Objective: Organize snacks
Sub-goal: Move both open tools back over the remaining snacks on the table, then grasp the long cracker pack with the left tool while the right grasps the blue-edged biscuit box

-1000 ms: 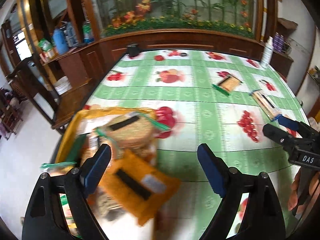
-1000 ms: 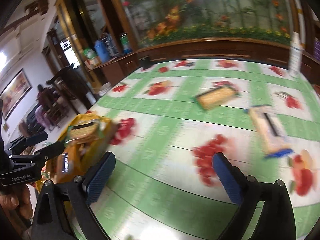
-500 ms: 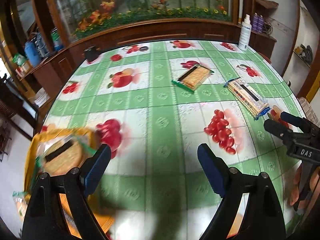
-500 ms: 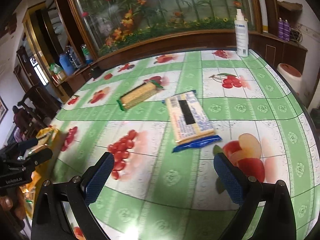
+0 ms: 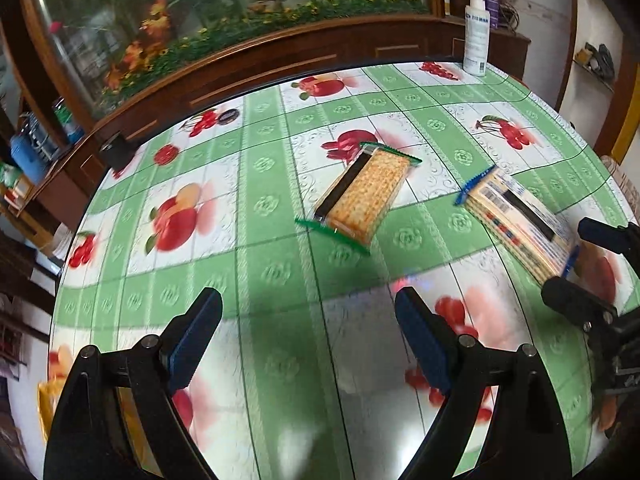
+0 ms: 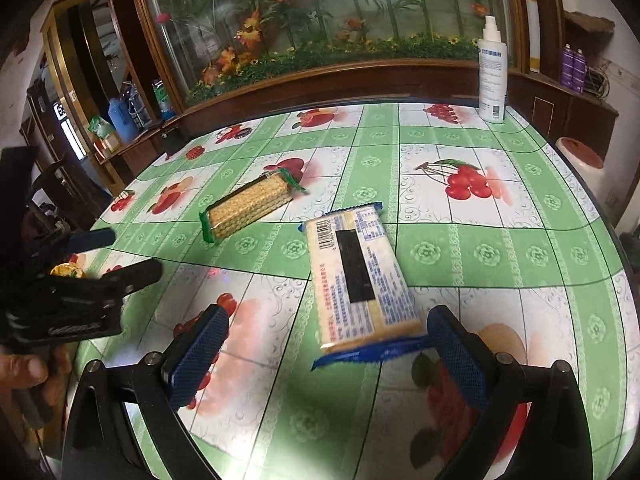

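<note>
Through the left wrist view, your left gripper (image 5: 308, 316) is hanging over bare tablecloth (image 5: 276, 208) with its jaws spread wide and nothing between them. Ahead of it the green pack (image 5: 364, 196) is lying flat and slanted, well clear of the fingertips. To its right the blue pack (image 5: 516, 224) is lying flat too, and your right gripper (image 5: 580, 264) is sitting at its near end with one finger on either side. A spray bottle (image 5: 476, 32) is standing at the far edge of the table, apart from both packs. At the bottom left corner a yellow shape (image 5: 46, 404) is showing, too blurred to name. Through the right wrist view, your right gripper (image 6: 324, 344) is also spread, and the blue pack (image 6: 358, 280) is lying just ahead with its near sealed end reaching in between the pads (image 6: 456, 348); they are not pressing it. The green pack (image 6: 252, 206) is lying farther off to the left, near your left gripper (image 6: 120, 256). You are, I judge, lining each gripper up on a loose pack for pickup. Next you would be pushing the right gripper forward and down so the pads straddle the pack's body rather than its thin seal, then closing gently, since crackers crush. The left gripper needs to reach farther forward and turn to match the green pack's slant.
</note>
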